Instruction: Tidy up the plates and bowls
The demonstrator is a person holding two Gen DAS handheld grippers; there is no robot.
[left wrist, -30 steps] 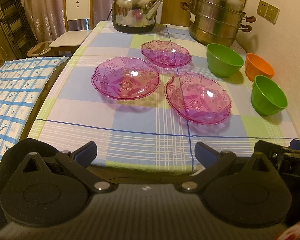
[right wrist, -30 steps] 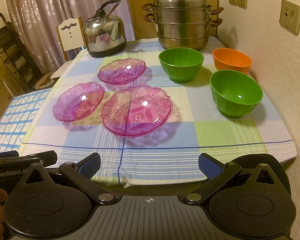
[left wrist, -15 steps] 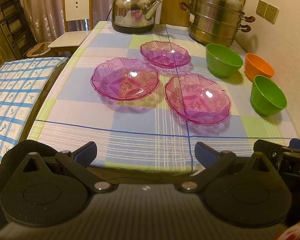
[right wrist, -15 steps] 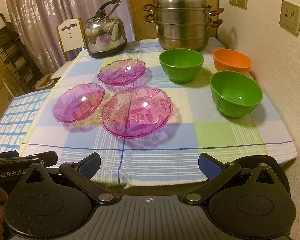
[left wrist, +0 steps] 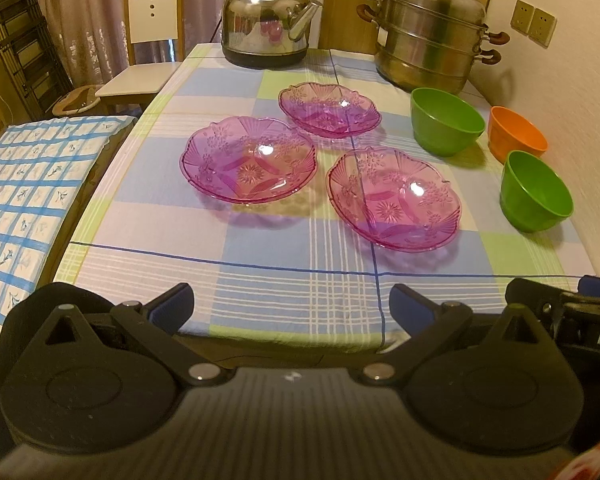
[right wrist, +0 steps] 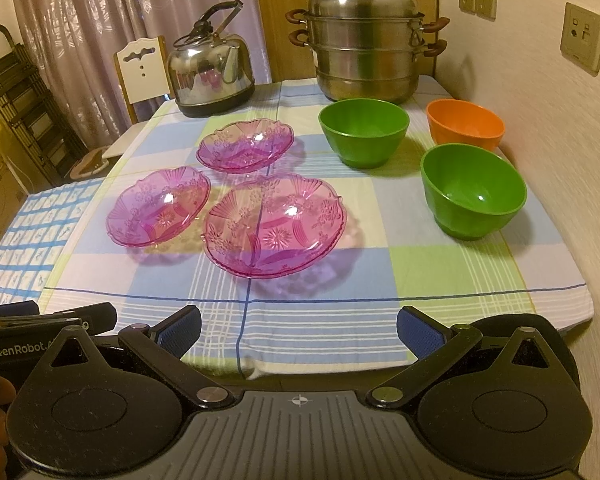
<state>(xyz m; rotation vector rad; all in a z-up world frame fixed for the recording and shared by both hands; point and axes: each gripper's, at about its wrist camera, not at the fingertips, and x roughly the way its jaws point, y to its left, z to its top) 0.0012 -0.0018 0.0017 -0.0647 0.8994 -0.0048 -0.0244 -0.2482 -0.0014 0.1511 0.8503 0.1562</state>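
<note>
In the left wrist view, the left gripper point(left wrist: 291, 307) sits at the bottom of the frame, short of the table's point(left wrist: 260, 272) near edge, its fingers spread wide and holding nothing. Left of centre lies the left pink plate point(left wrist: 249, 159); the far pink plate point(left wrist: 329, 109) sits above it toward the middle, and the near pink plate point(left wrist: 394, 199) lies right of centre. All three are apart, none stacked. Further right stand the far green bowl point(left wrist: 446, 126), the orange bowl point(left wrist: 517, 133) and the near green bowl point(left wrist: 536, 191), each on its own near the right edge. A kettle point(left wrist: 266, 32) and a steamer pot point(left wrist: 428, 54) stand along the top of the frame.

In the right wrist view, the right gripper point(right wrist: 299, 330) likewise hangs at the bottom before the table, fingers released and empty.

By this layout the organizing looks unstarted: neither plates nor bowls are nested, so all the gathering is left to do.
</note>
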